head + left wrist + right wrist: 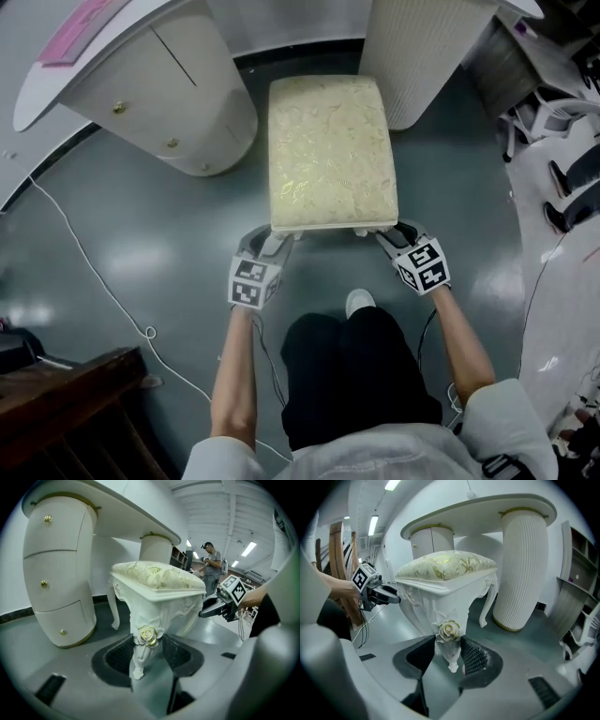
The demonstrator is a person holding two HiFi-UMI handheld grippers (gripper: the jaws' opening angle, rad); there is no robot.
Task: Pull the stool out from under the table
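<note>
- On the shiny grey floor [141, 234]: a cream stool [332, 150] with a flowery cushion on top, upright on curly white legs.
- Far end of the stool between the two round supports of the white table [56, 66]; near end out toward the person, right in front of the knees.
- On one side, the table's round drawer block [164, 98] with small gold knobs; on the other side, its ribbed round post [427, 56].
- Left gripper [274, 244] clamped on the stool's near left leg, one black pad on each side of it, just under a little gold rose [148, 636].
- Right gripper [394, 236] clamped on the near right leg the same way, with another gold rose [449, 630] just above its pads.
- Both grippers tipped down and forward, marker cubes on top, bare arms behind them.
- Just by the stool's near edge, a white shoe [359, 302] and dark trousers.
- A thin white cable [89, 262] across the floor at the left.
- Far back in the left gripper view, another person [213, 566] on their feet.
</note>
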